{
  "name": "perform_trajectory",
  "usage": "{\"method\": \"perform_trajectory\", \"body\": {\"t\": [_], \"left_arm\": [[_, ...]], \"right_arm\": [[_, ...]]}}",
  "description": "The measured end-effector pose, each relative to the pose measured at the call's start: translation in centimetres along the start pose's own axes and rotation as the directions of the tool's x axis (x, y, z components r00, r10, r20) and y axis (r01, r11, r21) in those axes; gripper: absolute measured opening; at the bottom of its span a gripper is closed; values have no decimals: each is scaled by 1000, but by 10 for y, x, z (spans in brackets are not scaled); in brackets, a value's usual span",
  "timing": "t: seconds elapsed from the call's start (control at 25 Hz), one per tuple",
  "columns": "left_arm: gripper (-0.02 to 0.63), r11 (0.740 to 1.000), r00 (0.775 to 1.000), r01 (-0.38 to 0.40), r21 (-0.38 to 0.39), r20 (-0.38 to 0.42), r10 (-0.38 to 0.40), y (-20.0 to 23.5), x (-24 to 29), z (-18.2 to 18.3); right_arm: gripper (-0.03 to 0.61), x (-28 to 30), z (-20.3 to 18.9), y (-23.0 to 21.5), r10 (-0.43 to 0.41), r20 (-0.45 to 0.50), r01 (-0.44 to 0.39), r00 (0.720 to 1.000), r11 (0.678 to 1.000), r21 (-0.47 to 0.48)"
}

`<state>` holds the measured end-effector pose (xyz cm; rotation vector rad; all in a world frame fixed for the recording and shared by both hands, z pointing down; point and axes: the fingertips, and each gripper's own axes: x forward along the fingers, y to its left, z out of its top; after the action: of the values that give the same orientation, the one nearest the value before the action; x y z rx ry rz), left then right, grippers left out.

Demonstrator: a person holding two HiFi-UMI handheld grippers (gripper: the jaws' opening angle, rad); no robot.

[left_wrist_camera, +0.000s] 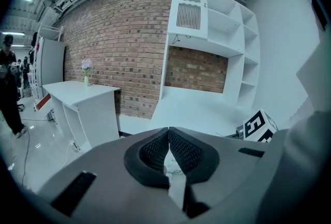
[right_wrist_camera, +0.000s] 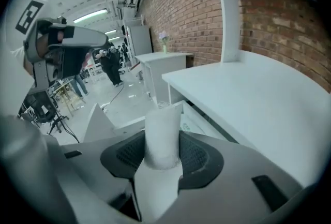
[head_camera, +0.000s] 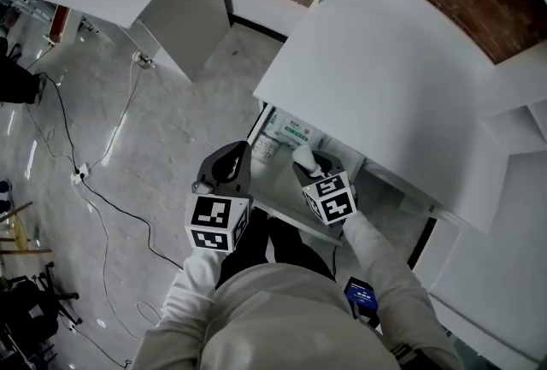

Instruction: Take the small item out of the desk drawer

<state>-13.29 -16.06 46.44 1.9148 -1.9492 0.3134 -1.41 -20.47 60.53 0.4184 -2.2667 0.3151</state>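
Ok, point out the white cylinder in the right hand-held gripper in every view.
Head view: white cylinder at centre, at the right hand-held gripper's tip.
Left gripper view: not made out.
Right gripper view: low centre, clamped between the jaws.
Shared landmark: the white desk top, in all three.

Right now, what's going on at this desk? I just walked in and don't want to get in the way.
A person with a gripper in each hand is working at the open drawer of a white desk. The right gripper is clamped on a small white roll, held over the drawer. The left gripper is shut and empty beside it. Some packets lie in the drawer.
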Motion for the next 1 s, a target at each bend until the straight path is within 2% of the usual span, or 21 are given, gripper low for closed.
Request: {"method": "perform_trajectory", "body": {"t": [0.24, 0.48, 1.0], "left_arm": [[18, 998, 998, 55, 31, 11, -55, -16, 0, 6], [18, 992, 994, 107, 70, 21, -109, -29, 0, 13], [18, 966, 975, 209, 154, 43, -217, -52, -1, 25]], "right_arm": [[209, -36, 22, -5, -47, 108, 41, 993, 998, 56], [209, -75, 46, -11, -115, 214, 96, 970, 991, 97], [209, -156, 72, -17, -284, 398, 215, 873, 954, 209]]}}
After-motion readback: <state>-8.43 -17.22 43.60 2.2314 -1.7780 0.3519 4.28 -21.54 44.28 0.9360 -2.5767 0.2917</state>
